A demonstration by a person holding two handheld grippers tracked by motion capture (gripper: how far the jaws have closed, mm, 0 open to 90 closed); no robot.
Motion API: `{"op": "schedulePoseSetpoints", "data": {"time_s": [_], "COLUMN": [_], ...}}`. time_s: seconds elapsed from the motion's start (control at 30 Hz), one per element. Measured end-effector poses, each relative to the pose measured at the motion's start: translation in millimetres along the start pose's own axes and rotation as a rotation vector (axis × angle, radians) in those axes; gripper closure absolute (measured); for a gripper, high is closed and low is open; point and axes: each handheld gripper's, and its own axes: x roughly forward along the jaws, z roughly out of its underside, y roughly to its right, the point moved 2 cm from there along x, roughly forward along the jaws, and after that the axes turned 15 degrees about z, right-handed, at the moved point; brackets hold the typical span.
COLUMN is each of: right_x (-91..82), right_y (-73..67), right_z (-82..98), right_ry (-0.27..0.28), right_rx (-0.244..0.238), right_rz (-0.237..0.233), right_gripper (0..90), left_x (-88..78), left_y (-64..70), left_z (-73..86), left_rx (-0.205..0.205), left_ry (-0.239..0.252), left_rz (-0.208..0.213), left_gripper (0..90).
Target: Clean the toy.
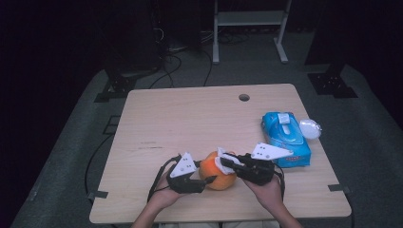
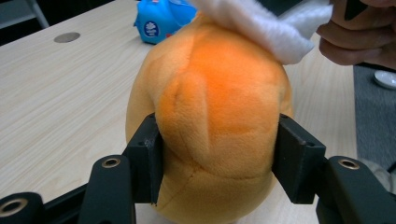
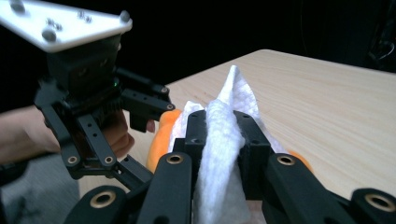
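An orange plush toy (image 1: 219, 178) rests on the wooden table (image 1: 190, 118) near its front edge. My left gripper (image 1: 207, 182) is shut on the toy, and in the left gripper view its pads (image 2: 148, 158) squeeze the plush (image 2: 219, 102) from both sides. My right gripper (image 1: 223, 164) is shut on a white wipe (image 3: 225, 140), which it holds against the top of the toy. The wipe (image 2: 264, 28) lies over the toy's upper end, with the person's hand just behind it. In the right gripper view the left gripper (image 3: 140, 112) stands close by, the orange plush (image 3: 161, 137) beneath it.
A blue pack of wipes (image 1: 285, 137) lies at the table's right side, a small white round object (image 1: 311, 128) just beyond it. A cable hole (image 1: 244, 97) sits near the far edge. A metal frame (image 1: 249, 28) stands on the floor behind.
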Motion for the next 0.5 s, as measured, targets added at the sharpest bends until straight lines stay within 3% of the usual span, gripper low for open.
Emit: {"op": "schedulePoseSetpoints", "data": {"time_s": [0.17,0.2,0.27,0.37,0.5], "right_x": [-0.2,0.2,0.8,0.7,1.2], "right_y": [22.8,28.8,31.4,35.7,33.0], "right_z": [6.2,10.6,13.4,14.9,13.9], "right_ry": [-0.022,-0.031,-0.039,-0.044,-0.042], "right_rx": [0.030,0.065,0.068,0.072,0.079], "right_rz": [0.076,0.070,0.076,0.084,0.071], "right_gripper": [76.5,76.4,76.4,76.4,76.5], "left_x": [-3.8,-3.2,-3.0,-4.9,2.6], "left_y": [-1.1,-1.2,-2.0,-6.7,-8.9], "left_z": [2.6,2.5,1.2,0.0,4.7], "left_rx": [-0.020,-0.015,-0.020,-0.052,-0.066], "left_ry": [0.011,0.010,0.020,0.049,0.042], "left_rz": [0.045,0.048,0.067,0.043,0.052], "left_gripper": [41.1,38.1,32.0,18.8,16.4]}}
